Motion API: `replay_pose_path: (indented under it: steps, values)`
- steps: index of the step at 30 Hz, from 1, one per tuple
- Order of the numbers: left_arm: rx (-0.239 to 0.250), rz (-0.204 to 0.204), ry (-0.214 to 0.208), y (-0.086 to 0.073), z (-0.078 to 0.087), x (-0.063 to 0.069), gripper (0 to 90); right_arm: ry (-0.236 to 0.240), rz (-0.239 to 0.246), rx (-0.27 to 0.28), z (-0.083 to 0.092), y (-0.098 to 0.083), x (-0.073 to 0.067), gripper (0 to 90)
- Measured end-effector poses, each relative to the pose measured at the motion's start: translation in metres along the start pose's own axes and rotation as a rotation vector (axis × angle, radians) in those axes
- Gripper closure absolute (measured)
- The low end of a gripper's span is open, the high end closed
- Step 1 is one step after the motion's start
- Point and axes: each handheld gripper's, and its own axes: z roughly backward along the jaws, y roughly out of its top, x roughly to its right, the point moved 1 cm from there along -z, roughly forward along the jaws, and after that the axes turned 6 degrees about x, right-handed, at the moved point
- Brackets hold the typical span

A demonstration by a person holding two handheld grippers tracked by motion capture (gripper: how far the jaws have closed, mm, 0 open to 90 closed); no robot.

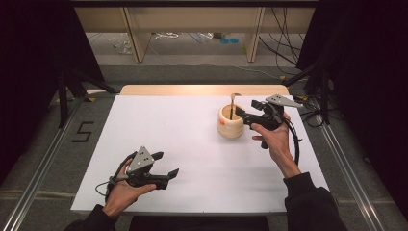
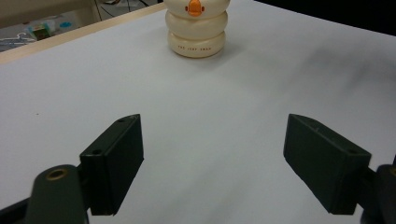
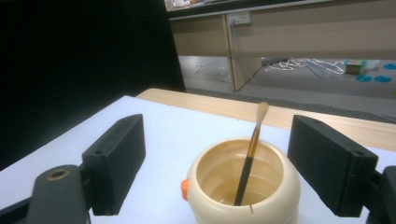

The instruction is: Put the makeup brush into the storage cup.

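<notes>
A cream, ringed pot [image 1: 230, 122] with an orange beak-like knob stands on the white table, right of centre. A thin brush [image 1: 232, 105] with a dark handle and pale tip stands upright inside it. My right gripper [image 1: 242, 115] hovers at the pot's right side, open, its jaws standing wide either side of the pot [image 3: 243, 184] and brush [image 3: 250, 151] without touching them. My left gripper [image 1: 166, 171] rests near the front left of the table, open and empty, and faces the far-off pot [image 2: 196, 29].
The white table top [image 1: 178, 144] has a wooden strip along its far edge. Metal rails run along both sides on the floor. Beyond the table stand wooden furniture legs [image 1: 137, 36] and loose cables.
</notes>
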Motion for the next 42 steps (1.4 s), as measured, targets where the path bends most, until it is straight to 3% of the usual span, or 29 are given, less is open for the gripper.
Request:
replay_pose_path:
  steps: [3,18,19,38,39,42]
  values:
    - [0.002,0.002,0.003,0.000,0.000,0.000,19.9,0.009,0.004,0.020,0.000,-0.001,-0.003,19.0]
    - [0.004,0.004,0.004,0.000,0.000,0.000,19.9,0.025,0.018,-0.012,0.011,-0.010,-0.013,17.0]
    - [0.004,0.003,0.004,0.000,0.000,0.000,19.9,0.014,0.036,-0.027,0.012,-0.011,-0.013,17.0]
    - [0.000,0.000,0.005,0.000,0.001,0.000,19.9,0.062,0.068,-0.037,0.022,-0.023,-0.031,17.0]
    - [-0.001,-0.001,0.004,0.000,0.000,0.000,19.9,0.062,0.068,-0.056,0.023,-0.023,-0.032,17.0]
    - [0.000,-0.001,0.004,0.000,0.000,0.000,19.9,0.074,0.072,-0.036,0.022,-0.024,-0.035,17.0]
